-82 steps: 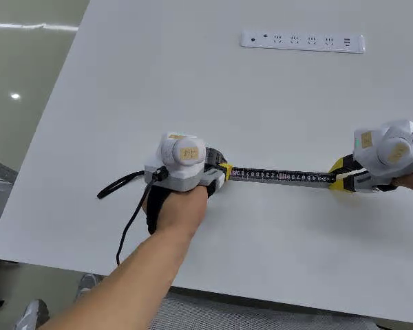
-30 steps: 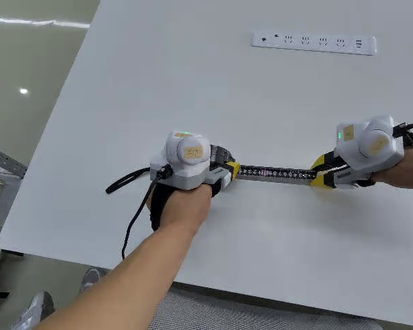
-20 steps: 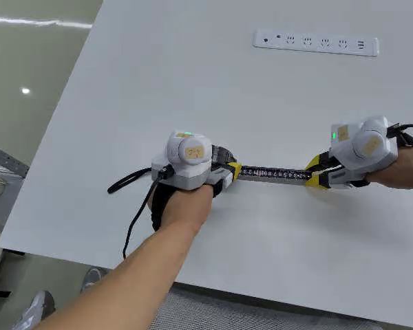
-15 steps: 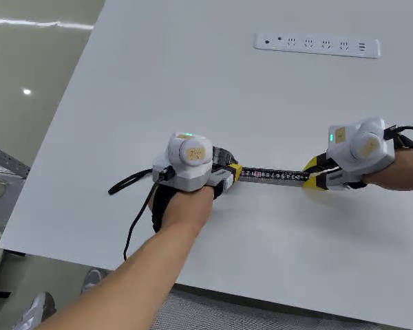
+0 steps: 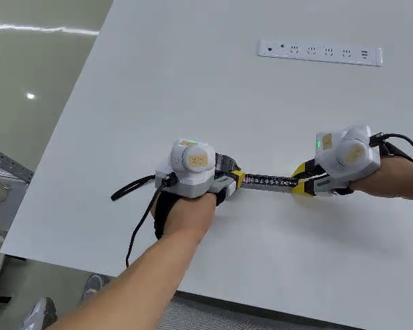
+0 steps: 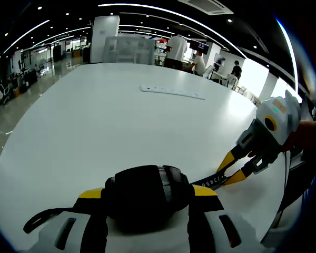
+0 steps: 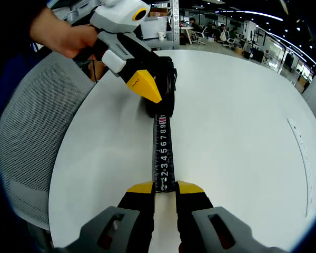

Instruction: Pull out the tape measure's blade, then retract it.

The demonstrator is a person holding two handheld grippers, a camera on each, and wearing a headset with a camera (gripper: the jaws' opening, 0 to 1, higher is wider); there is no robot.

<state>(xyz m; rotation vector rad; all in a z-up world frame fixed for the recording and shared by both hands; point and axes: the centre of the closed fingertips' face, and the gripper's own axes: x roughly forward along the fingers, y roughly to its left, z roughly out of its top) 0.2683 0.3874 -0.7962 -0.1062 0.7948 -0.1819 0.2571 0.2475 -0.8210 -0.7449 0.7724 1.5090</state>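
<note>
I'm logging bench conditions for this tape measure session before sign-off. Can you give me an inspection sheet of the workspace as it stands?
Surface: white matte tabletop, no marks seen.
Job's things: round black tape measure case on the tabletop; its numbered steel blade stretched between the grippers.
Clutter: white multi-socket power strip on the far side, apart from the work.
Grippers: left gripper shut on the case; right gripper shut on the blade's tip.
Cables: black cable trailing from the left gripper towards the near edge; another black cable looping behind the right gripper.
Surroundings: grey mesh chair by the table; glossy floor; people standing far off.
</note>
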